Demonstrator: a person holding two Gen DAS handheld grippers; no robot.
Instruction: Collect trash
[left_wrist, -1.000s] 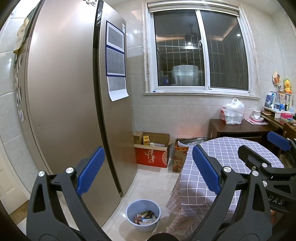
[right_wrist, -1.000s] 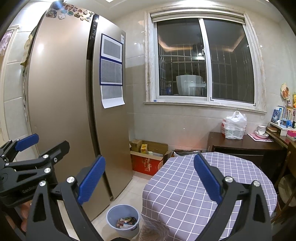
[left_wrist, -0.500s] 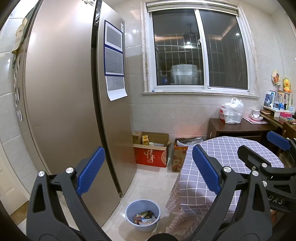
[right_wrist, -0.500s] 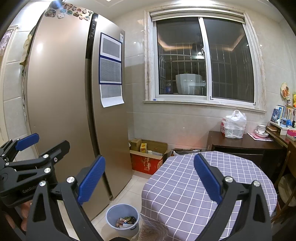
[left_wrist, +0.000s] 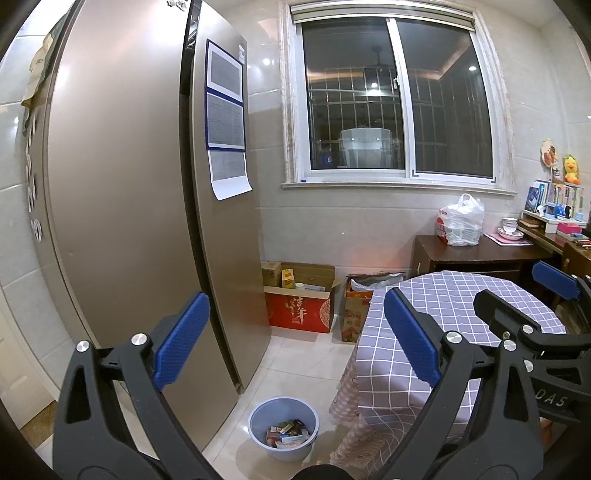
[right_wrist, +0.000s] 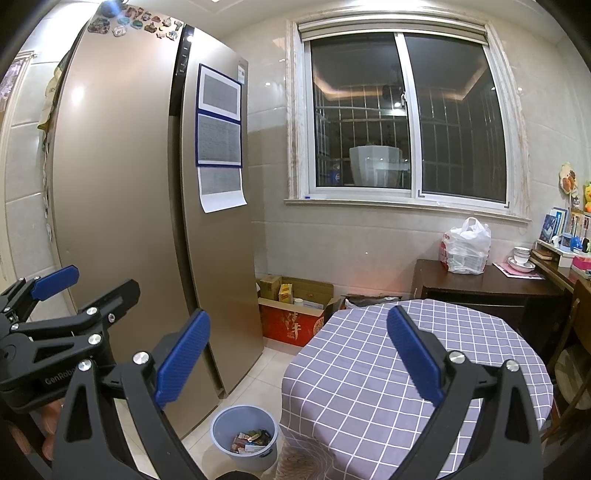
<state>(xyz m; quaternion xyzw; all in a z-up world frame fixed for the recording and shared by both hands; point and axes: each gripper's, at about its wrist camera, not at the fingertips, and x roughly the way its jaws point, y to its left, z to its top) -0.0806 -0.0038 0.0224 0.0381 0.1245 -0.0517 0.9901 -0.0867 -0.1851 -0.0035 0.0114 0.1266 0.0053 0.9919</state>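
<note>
A pale blue plastic bin (left_wrist: 283, 428) holding a small heap of wrappers and packets (left_wrist: 288, 437) stands on the white tiled floor (left_wrist: 295, 363), just beside the foot of a tall bronze refrigerator (left_wrist: 122, 206) and close against the hanging edge of a purple checked tablecloth (left_wrist: 454, 306). In the right wrist view the same bin (right_wrist: 243, 435) sits low between the refrigerator and the table. The left gripper (left_wrist: 295, 347) is held above the floor with its blue-padded fingers spread wide and nothing between them. The right gripper (right_wrist: 295, 354) is likewise wide apart and empty, poised over the near edge of the table; it also shows at the right margin of the left wrist view. Printed sheets (left_wrist: 225, 118) hang on the refrigerator door. Behind the bin, a red cardboard box (left_wrist: 299, 306) stands against the tiled wall below a dark window (left_wrist: 395, 107). A knotted white plastic bag (left_wrist: 461, 221) rests on a dark wooden cabinet (left_wrist: 476, 254) beyond the table. Part of a hand (right_wrist: 51, 428) shows under the left gripper in the right wrist view.
</note>
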